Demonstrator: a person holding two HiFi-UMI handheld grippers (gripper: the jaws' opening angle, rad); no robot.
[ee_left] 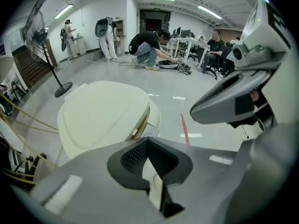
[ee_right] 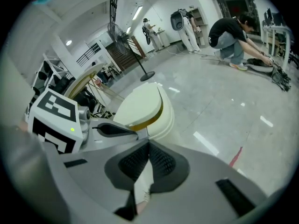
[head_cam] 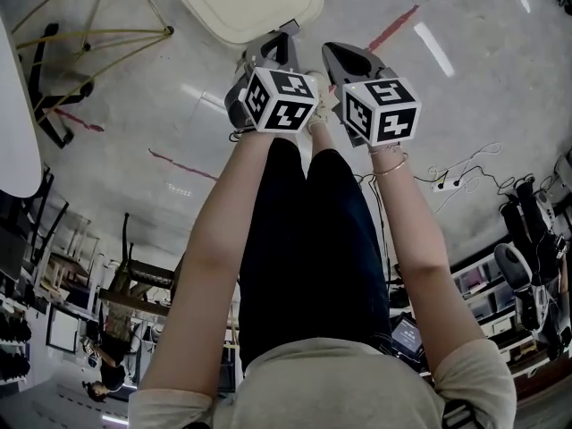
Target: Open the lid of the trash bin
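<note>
Near trash bin (head_cam: pixel 246 3), left hand-held gripper (head_cam: pixel 284 38)

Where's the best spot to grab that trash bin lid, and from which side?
Probably the lid rim on the side toward the right gripper, where it overhangs the bin body and a yellowish gap shows beneath. Come in low from there; its jaws are shut, so open them first.

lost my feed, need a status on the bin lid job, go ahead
Left hand-held gripper shut, empty; right hand-held gripper the same. Trash bin lid down, untouched, just ahead of both. Nothing in between.
</note>
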